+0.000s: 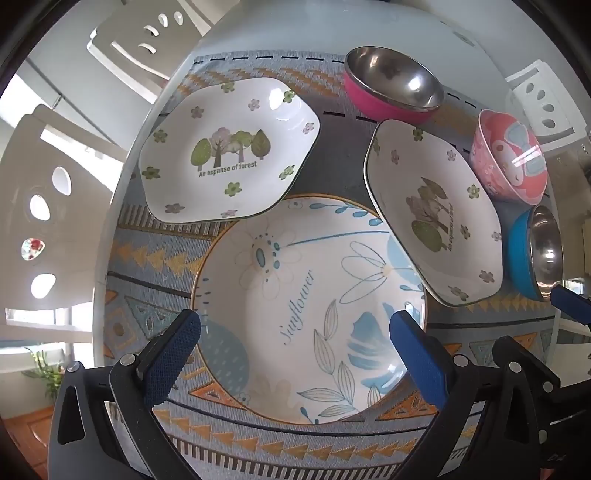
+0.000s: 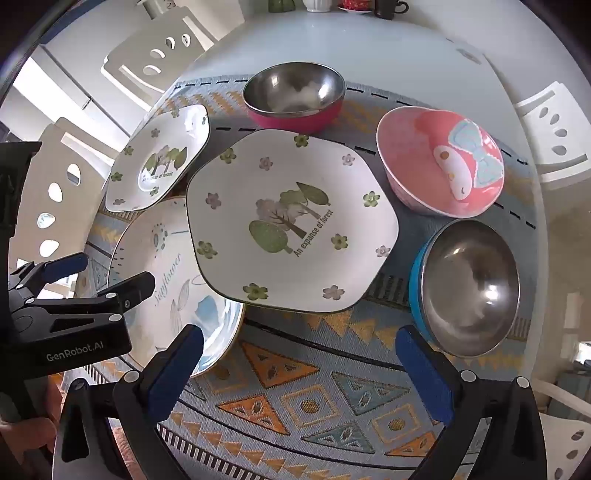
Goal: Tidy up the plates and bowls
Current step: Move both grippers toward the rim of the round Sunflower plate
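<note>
A round "Sunflower" plate [image 1: 306, 306] lies on the patterned mat, directly under my left gripper [image 1: 295, 332], which hangs open above it. Two hexagonal forest plates [image 1: 229, 151] [image 1: 436, 214] lie beside it, each resting its edge over the round plate's rim. A steel bowl with a magenta shell [image 2: 295, 96], a pink cartoon bowl [image 2: 443, 162] and a steel bowl with a blue shell [image 2: 469, 284] stand to the back and right. My right gripper [image 2: 299, 339] is open over bare mat, between the nearer forest plate [image 2: 291, 221] and the blue bowl. Neither gripper holds anything.
The woven mat [image 2: 295, 406] covers a round glass table [image 2: 369, 48]. White chairs [image 2: 155, 62] [image 2: 554, 136] ring the table. Cups [image 2: 351, 5] stand at its far edge. My left gripper [image 2: 118, 267] shows at the left of the right wrist view, with a hand [image 2: 22, 432] below it.
</note>
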`<state>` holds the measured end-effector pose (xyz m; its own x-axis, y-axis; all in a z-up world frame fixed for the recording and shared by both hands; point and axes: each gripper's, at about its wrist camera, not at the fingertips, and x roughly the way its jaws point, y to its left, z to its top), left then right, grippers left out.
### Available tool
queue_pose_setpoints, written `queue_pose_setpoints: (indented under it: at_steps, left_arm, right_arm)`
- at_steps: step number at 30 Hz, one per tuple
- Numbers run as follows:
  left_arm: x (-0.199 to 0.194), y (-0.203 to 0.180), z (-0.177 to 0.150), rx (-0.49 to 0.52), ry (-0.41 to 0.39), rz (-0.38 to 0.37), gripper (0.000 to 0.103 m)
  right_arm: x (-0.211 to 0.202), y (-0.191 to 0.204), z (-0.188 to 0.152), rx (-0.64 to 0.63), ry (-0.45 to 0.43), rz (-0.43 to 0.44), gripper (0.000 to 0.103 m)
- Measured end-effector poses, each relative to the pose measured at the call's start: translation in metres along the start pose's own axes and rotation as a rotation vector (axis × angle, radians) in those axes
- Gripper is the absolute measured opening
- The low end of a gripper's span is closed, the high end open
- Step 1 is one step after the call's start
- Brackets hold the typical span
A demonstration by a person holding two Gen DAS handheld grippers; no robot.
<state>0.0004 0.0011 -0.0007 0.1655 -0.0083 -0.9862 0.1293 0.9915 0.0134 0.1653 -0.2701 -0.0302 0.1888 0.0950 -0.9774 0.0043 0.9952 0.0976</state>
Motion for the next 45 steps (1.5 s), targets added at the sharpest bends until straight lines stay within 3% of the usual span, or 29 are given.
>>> queue_pose_setpoints:
  at_steps: [45]
  left_arm:
    - [0.007,0.015,-0.004,-0.052,0.037,-0.022,0.102]
  right_arm:
    - [0.000,0.001,-0.003,0.079,0.012,0.036,0.103]
